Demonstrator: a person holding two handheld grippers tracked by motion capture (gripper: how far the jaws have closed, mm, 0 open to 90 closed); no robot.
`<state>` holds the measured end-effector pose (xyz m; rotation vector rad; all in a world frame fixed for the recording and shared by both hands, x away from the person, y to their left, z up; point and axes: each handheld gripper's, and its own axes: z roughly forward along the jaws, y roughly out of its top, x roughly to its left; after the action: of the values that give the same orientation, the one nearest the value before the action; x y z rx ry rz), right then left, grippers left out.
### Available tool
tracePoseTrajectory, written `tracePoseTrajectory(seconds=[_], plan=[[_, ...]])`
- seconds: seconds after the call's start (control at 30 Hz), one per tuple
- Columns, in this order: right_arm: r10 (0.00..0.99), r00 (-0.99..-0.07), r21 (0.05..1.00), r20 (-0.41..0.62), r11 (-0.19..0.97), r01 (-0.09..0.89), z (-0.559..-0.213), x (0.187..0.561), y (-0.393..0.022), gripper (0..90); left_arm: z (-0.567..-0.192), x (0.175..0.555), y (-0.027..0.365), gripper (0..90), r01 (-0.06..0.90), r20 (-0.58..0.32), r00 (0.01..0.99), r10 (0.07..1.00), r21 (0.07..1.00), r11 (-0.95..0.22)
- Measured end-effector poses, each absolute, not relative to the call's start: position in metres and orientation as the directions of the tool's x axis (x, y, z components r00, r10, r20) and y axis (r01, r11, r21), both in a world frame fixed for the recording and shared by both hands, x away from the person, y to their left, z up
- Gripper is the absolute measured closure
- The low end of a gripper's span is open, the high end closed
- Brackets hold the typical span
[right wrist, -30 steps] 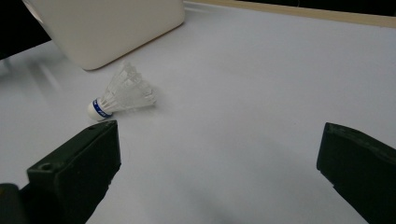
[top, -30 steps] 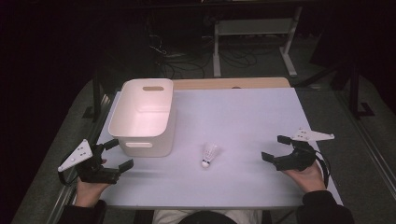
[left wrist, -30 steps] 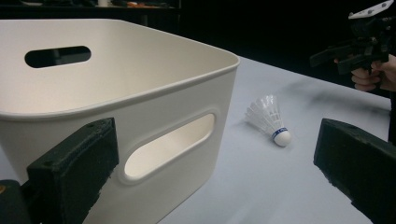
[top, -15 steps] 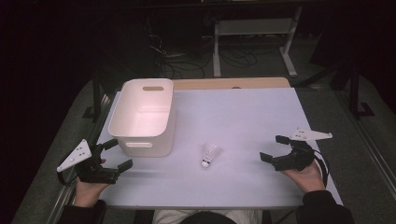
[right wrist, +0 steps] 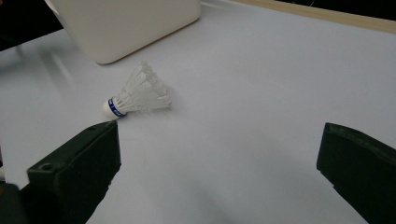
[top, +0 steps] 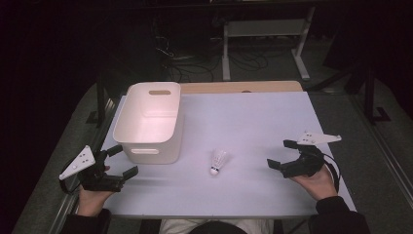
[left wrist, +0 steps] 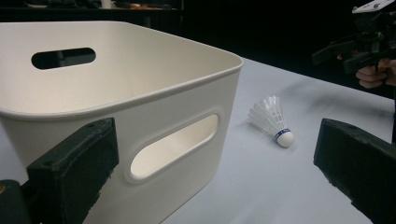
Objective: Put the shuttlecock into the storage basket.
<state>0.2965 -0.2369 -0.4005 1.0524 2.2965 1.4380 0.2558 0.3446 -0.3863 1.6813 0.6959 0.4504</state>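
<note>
A white bin point(top: 150, 122) stands on the white-topped bench point(top: 272, 122), toward its left and far part, with slot handles in its near and far walls. The high view shows nothing inside it.

A white shuttlecock point(top: 218, 162) lies on its side on the bench just to the right of the bin's near corner, clear of the wall, its cork end with a blue band pointing toward the person and its feathers pointing away.

The left gripper point(top: 121, 161) sits at the bench's near left edge, just in front of the bin's near left corner. The person's left hand point(top: 92, 195) grips it from below, with the grey three-cornered plate tilted up to the outside. Its jaws stand wide apart and hold nothing; in the left gripper view they frame the bin's near handle slot and the shuttlecock beyond.

The right gripper point(top: 282, 153) is well to the right of the bin, past the shuttlecock, held low over the bench by the right hand point(top: 319, 183) and aimed back toward the shuttlecock. Its jaws are likewise spread wide and empty, the shuttlecock lying just beyond one jaw tip in the right gripper view.
</note>
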Motion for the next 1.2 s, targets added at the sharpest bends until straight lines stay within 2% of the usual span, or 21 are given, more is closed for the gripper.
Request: tracePoseTrajectory(seconds=[1.2], plan=[[0.634, -0.757, 0.83, 0.156, 0.331, 0.448, -0.372, 0.312, -0.227, 0.0, -0.386, 0.255, 0.346, 0.0, 0.2, -0.074, 0.745, 0.663, 0.973, -0.115]])
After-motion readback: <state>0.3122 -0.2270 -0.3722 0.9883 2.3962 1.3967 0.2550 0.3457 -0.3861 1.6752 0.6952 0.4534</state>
